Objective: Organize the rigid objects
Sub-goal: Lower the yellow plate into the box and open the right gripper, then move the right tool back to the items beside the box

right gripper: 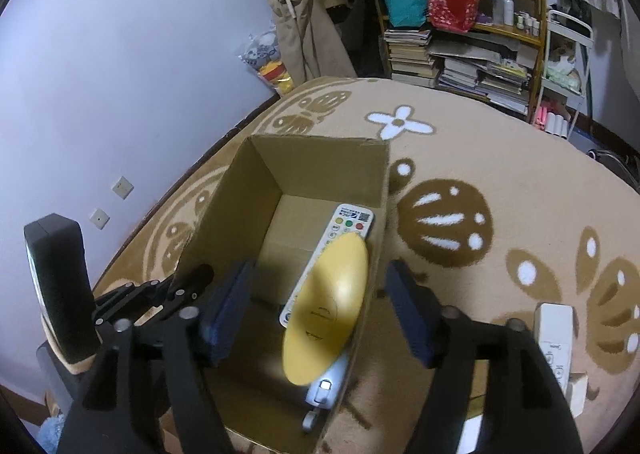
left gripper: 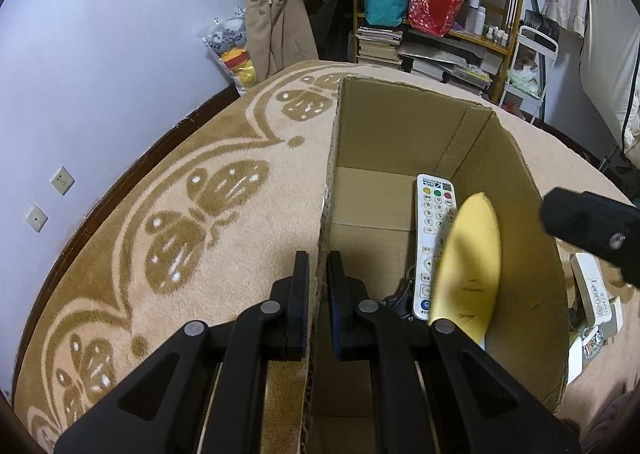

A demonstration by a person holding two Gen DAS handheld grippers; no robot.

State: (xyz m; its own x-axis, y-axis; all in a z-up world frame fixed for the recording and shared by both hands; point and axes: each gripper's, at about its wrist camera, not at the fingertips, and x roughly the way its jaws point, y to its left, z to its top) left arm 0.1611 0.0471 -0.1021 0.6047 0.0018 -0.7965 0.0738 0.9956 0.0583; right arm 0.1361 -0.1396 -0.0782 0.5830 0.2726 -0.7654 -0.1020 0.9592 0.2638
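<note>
The cardboard box (right gripper: 280,177) sits on a butterfly-patterned rug (left gripper: 160,189), and everything here is arranged around it. The left gripper (left gripper: 318,266) is pinching the box's near left wall, one pad outside and one inside the cardboard, which likely serves to steady the box so it does not slide or tip while things go in. The right gripper (right gripper: 316,306) hangs over the box's open top with its jaws spread wide and nothing pressed between the pads. Below and between them, inside the box by its right wall, is a yellow disc (right gripper: 328,306), blurred and tilted on edge; it looks just released, though whether it is falling or already leaning on the wall I cannot tell. Under the disc, on the box floor along the same right wall, lies a white remote control (right gripper: 352,219) with coloured buttons toward the far end, plus a small light-coloured device (right gripper: 324,386) at the near end. Outside the box, on the rug to its right, another white remote (right gripper: 554,334) waits, probably the next item to collect.
</note>
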